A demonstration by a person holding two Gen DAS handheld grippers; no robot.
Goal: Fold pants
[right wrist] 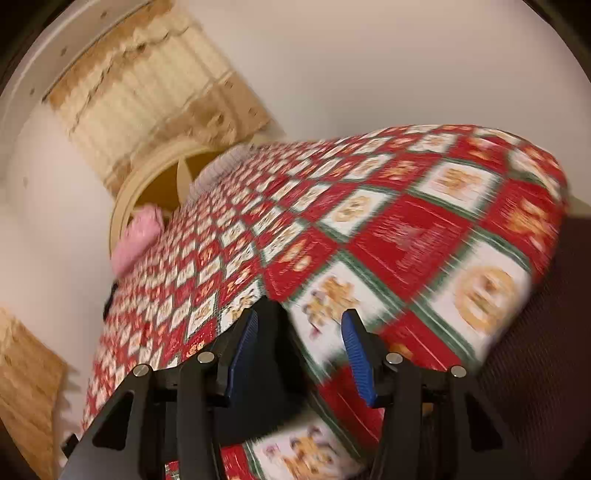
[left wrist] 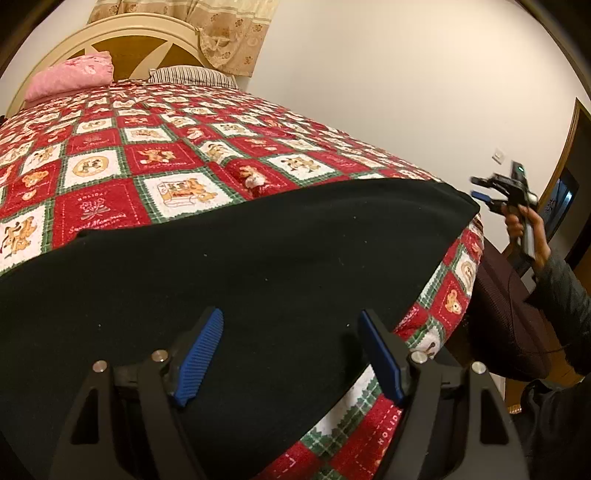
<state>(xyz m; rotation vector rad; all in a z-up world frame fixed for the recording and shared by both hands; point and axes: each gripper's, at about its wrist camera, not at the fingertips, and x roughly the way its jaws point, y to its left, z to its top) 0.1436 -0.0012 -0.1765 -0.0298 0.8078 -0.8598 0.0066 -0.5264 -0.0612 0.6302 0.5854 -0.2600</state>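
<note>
Black pants (left wrist: 240, 258) lie flat across the near end of a bed covered with a red, white and green checked quilt (left wrist: 147, 147). My left gripper (left wrist: 291, 354) is open and empty just above the pants' near part. My right gripper (left wrist: 484, 192) is in the air off the bed's right corner, apart from the pants. In the blurred right wrist view the right gripper (right wrist: 299, 350) is open and empty above the quilt (right wrist: 406, 240), with a corner of the black pants (right wrist: 266, 369) under its left finger.
A pink pillow (left wrist: 74, 77) and a striped pillow (left wrist: 192, 75) lie at the headboard (left wrist: 122, 40). A dark chair (left wrist: 506, 317) stands by the bed's right corner. White wall and a curtain (left wrist: 221, 29) stand behind.
</note>
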